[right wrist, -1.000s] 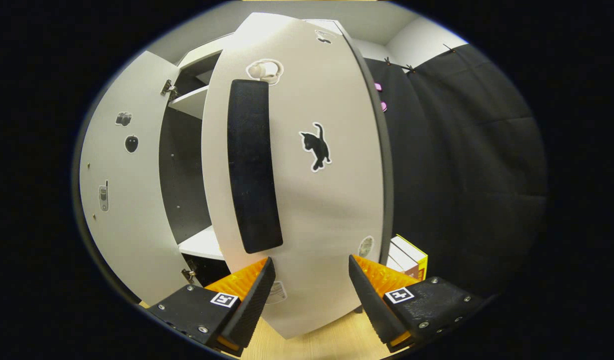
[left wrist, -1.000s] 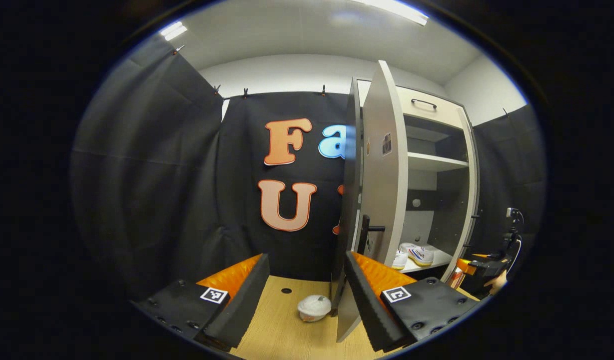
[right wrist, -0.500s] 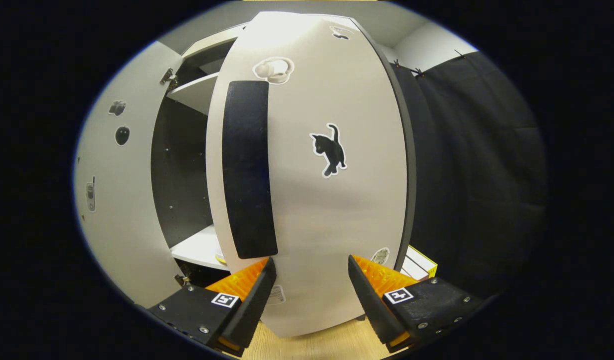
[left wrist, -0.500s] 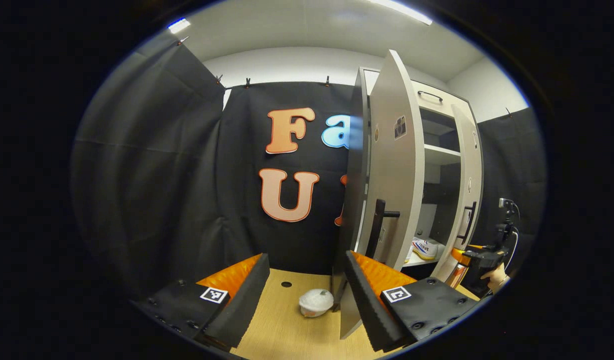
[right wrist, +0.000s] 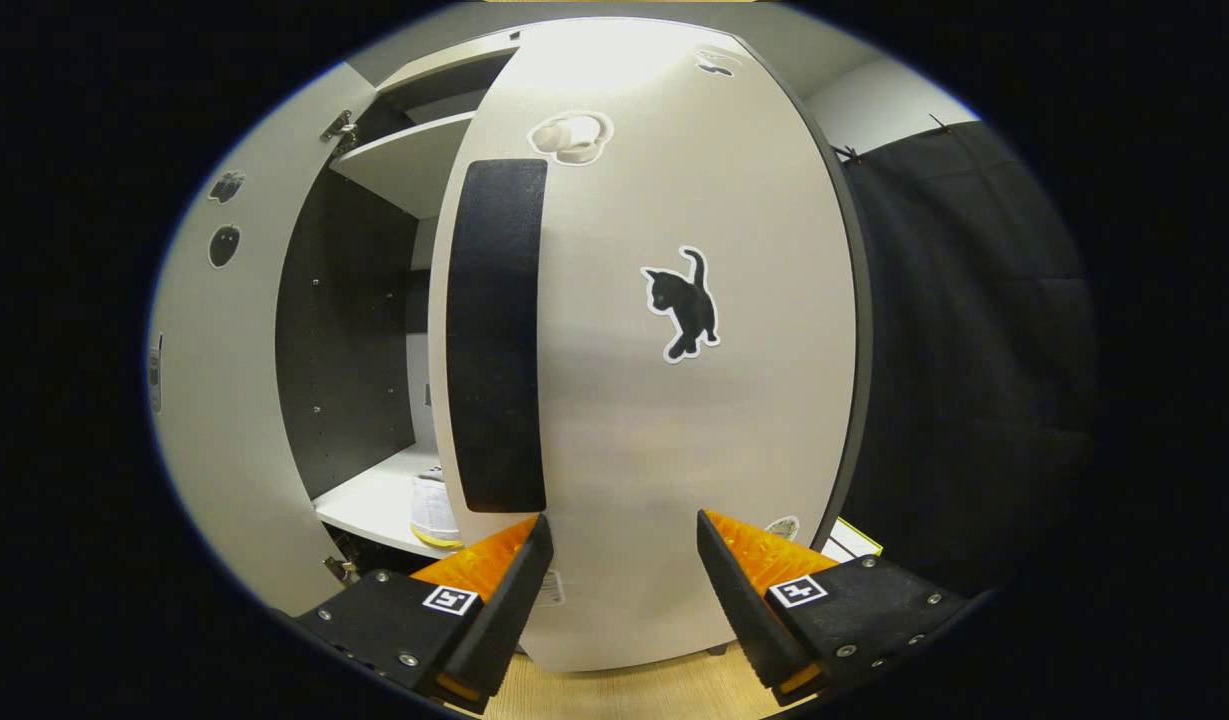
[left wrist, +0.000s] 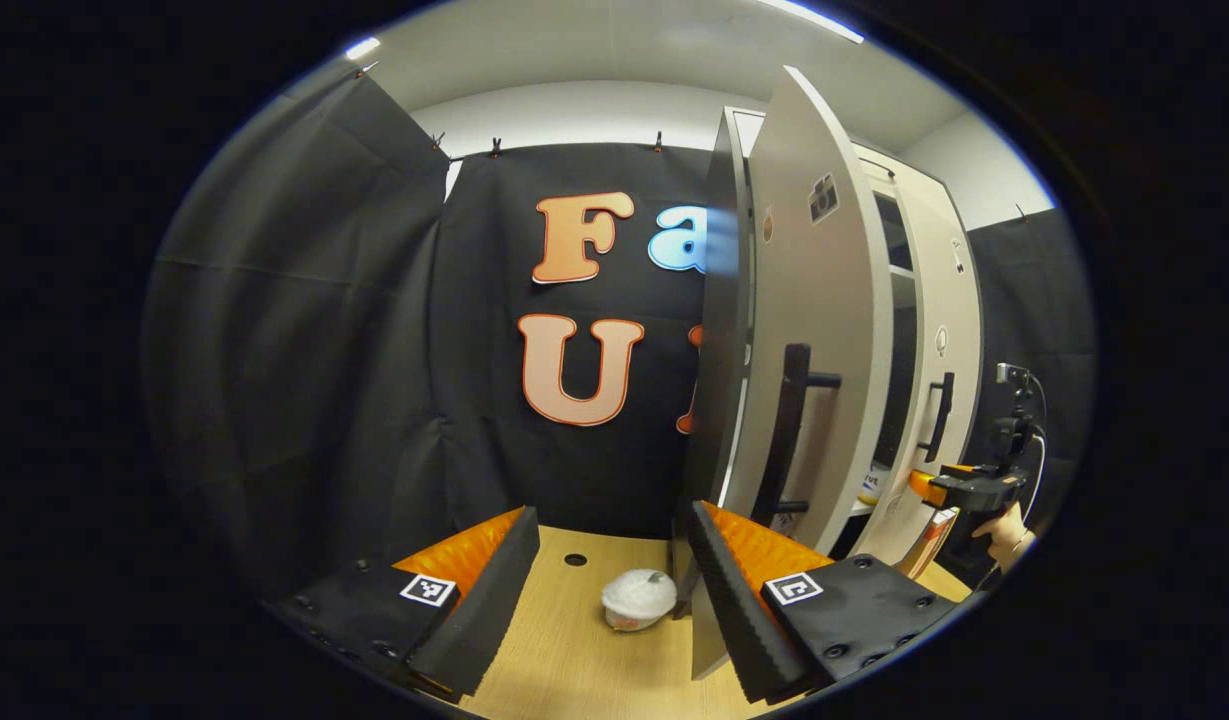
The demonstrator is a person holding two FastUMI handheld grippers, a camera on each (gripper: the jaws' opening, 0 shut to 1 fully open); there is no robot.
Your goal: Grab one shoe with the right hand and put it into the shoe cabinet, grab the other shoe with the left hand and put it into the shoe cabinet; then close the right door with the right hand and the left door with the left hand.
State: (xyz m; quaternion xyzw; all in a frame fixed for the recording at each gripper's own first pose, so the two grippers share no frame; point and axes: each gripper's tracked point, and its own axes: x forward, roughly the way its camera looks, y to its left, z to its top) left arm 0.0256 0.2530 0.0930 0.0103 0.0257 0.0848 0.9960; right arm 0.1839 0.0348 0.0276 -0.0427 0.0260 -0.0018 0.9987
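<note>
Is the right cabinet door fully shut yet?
No. In the right gripper view the right door stands ajar, with a gap beside it showing the shelf and a shoe inside.

Black cloth [left wrist: 314,330] hangs clipped along a white wall [left wrist: 574,110] under a pale ceiling [left wrist: 594,40] with strip lights [left wrist: 809,18]. The floor [left wrist: 574,640] is light wood with a small round hole [left wrist: 575,559]. More cloth [right wrist: 964,360] drapes the far side.
</note>
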